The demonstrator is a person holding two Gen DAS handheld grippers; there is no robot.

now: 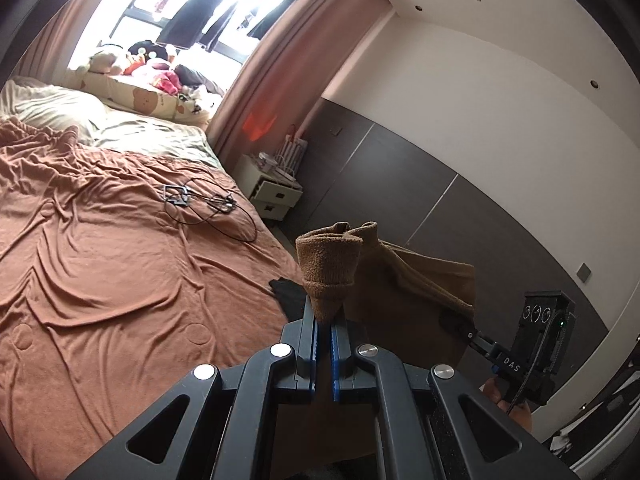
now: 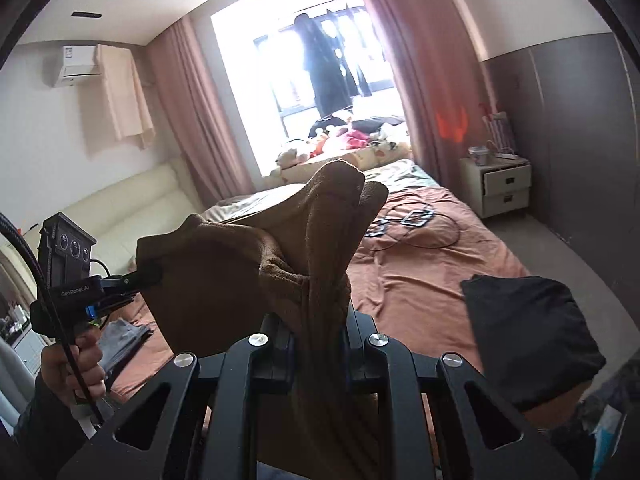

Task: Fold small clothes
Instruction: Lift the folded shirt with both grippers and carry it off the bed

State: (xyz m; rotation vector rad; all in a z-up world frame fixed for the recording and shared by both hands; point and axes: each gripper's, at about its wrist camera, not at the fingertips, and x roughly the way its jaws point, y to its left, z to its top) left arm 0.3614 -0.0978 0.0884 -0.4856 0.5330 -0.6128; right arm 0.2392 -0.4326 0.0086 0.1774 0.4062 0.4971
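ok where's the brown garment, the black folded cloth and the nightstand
brown garment (image 2: 224, 276), right wrist view, on the flat panel stretched between the grippers
black folded cloth (image 2: 532, 332), right wrist view, middle of its top face
nightstand (image 2: 506, 184), right wrist view, upper drawer front

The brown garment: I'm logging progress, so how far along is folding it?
Done: a folded black piece lies on the bed. In hand: the brown garment hangs in the air between the left gripper and right gripper, unfolded. Left: laying it down and folding.
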